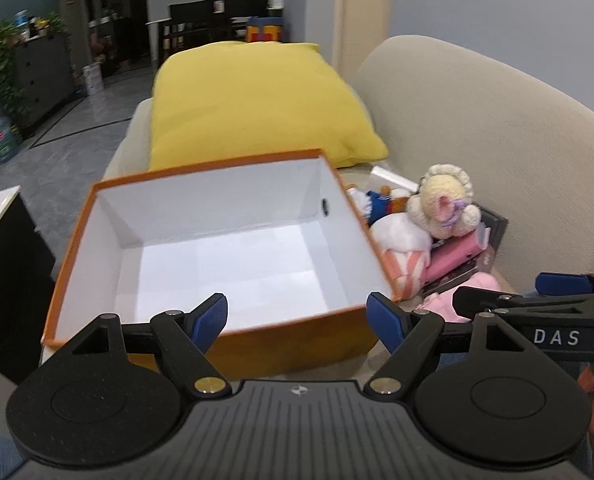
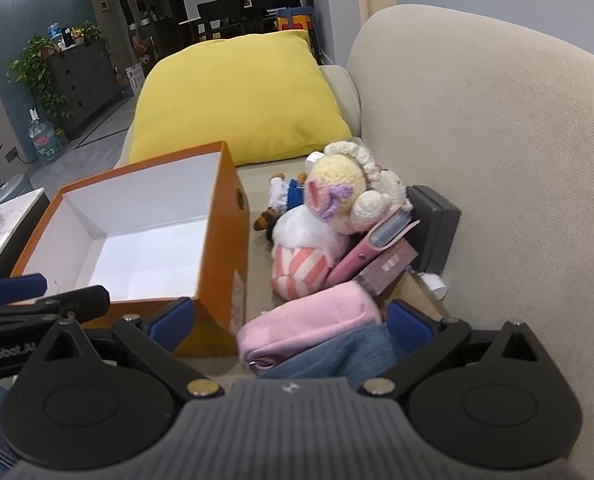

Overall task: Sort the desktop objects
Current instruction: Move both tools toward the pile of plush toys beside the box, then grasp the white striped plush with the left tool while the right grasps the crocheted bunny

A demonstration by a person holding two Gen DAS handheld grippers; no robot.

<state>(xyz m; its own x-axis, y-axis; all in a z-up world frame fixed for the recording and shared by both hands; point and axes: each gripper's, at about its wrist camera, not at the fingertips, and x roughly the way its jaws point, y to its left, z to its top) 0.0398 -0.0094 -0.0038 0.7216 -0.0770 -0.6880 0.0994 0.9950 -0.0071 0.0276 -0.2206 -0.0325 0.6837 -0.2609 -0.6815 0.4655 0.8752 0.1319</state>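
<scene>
The left tongs are standing wide apart, gripping nothing, hovering over the near wall of the orange box sitting on the sofa. The right tongs are also gaping wide and empty, hanging just above the pink pouch. The toy pile, topped by a crocheted doll, is lying right of the box, near the yellow cushion.

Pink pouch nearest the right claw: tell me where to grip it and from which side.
Grip the pink pouch across its narrow width near the middle, coming from above and in front with the open right claw. It lies flat and long on the sofa seat, soft enough to pinch, with nothing on top; the orange box sits close on its left.
</scene>
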